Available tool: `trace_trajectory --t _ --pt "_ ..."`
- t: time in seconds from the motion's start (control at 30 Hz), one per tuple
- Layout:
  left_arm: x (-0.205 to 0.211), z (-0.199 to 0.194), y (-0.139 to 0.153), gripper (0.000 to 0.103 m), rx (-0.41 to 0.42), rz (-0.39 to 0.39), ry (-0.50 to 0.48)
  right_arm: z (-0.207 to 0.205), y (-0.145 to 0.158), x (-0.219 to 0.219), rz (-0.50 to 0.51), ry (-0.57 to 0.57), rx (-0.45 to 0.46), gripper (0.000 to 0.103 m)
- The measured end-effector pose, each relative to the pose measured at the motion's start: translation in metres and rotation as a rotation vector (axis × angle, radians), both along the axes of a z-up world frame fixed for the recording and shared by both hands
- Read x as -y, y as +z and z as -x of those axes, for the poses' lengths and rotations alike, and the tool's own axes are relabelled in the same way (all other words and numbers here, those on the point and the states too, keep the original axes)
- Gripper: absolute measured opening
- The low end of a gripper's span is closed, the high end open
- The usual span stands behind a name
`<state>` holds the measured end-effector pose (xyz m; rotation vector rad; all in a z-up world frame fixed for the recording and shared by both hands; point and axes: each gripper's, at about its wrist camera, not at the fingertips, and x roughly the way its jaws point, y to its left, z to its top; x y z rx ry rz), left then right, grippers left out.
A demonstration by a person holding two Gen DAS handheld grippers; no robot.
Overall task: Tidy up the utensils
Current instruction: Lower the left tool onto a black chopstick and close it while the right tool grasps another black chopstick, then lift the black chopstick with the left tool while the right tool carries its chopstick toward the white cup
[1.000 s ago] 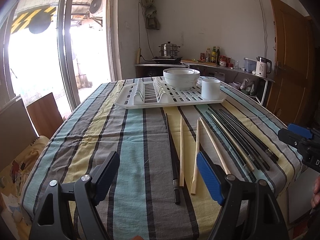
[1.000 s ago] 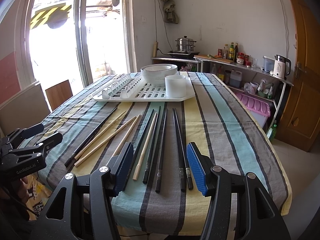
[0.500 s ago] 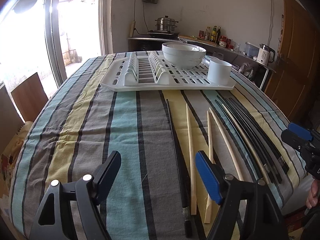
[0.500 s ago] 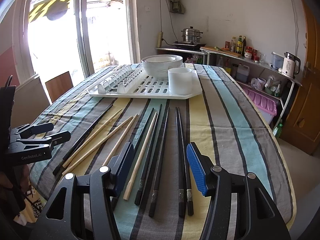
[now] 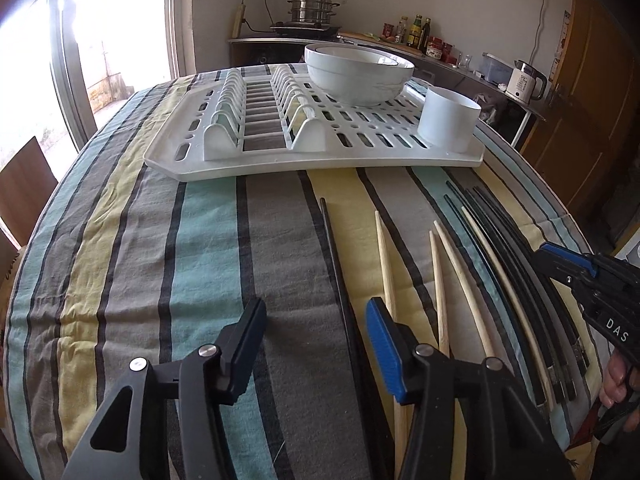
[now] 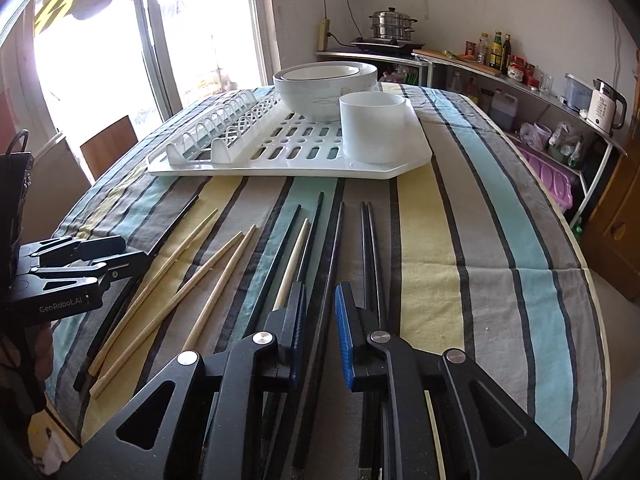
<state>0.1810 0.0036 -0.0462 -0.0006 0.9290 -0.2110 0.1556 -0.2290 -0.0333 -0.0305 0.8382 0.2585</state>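
Observation:
Several black and pale wooden chopsticks lie side by side on the striped tablecloth, in front of a white drying rack (image 5: 280, 166). My left gripper (image 5: 316, 344) hovers low over the leftmost black chopstick (image 5: 334, 248), which runs between its fingers near the blue right pad. Its jaws are closing and the pads do not touch the stick. My right gripper (image 6: 320, 332) straddles another black chopstick (image 6: 334, 248). Those jaws are closing too, with a narrow gap still showing on both sides. Wooden chopsticks (image 6: 208, 264) lie between the two grippers.
On the rack (image 6: 280, 168) stand stacked white bowls (image 6: 320, 92) and a white cup (image 6: 372, 128). A black pair of chopsticks (image 6: 370, 248) lies just right of my right gripper. The table edge drops away on the right, where a shelf holds bottles and a kettle.
Both grippers have moved forward and dipped towards the chopsticks. Their jaws have narrowed, the right pair far more than the left.

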Motion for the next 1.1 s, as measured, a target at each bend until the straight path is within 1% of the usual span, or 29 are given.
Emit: trace_trajectory --t 0.07,0.2,0.37,0.5,0.63,0.7,0.77,0.8,0.83,0.93,1.03,1.1 --pt "0.002 -0.006 0.0 0.049 -0.002 -0.003 -0.005 -0.007 -0.002 -0.001 0.007 0.002 -0.016 0.011" --pt "0.006 -0.015 0.0 0.047 -0.009 -0.008 -0.019 -0.022 -0.004 -0.003 0.016 0.008 -0.044 0.011" --pt "0.012 -0.022 0.0 0.046 -0.012 -0.037 -0.027 -0.037 -0.008 -0.008 0.034 0.01 -0.076 0.011" --pt "0.022 -0.025 -0.001 0.046 -0.01 -0.098 -0.049 -0.048 -0.014 -0.01 0.051 0.004 -0.11 0.011" --pt "0.025 -0.029 -0.001 0.045 -0.013 -0.099 -0.056 -0.056 -0.015 -0.011 0.069 -0.002 -0.122 0.011" --pt "0.027 -0.031 -0.001 0.037 -0.016 -0.097 -0.061 -0.059 -0.015 -0.011 0.076 -0.001 -0.126 0.011" --pt "0.029 -0.032 0.0 0.019 -0.017 -0.101 -0.055 -0.061 -0.015 -0.012 0.081 0.002 -0.127 0.01" --pt "0.029 -0.033 0.0 0.017 -0.019 -0.102 -0.052 -0.061 -0.015 -0.012 0.081 0.004 -0.127 0.01" --pt "0.03 -0.033 0.0 0.014 -0.02 -0.103 -0.051 -0.062 -0.015 -0.012 0.079 0.005 -0.128 0.007" --pt "0.03 -0.034 0.0 0.007 -0.017 -0.106 -0.047 -0.063 -0.015 -0.011 0.07 0.01 -0.129 0.006" --pt "0.029 -0.034 0.0 0.006 -0.021 -0.1 -0.051 -0.063 -0.014 -0.009 0.048 0.016 -0.132 0.006" --pt "0.027 -0.034 0.001 0.006 -0.026 -0.083 -0.056 -0.062 -0.011 -0.007 0.029 0.021 -0.123 0.006"
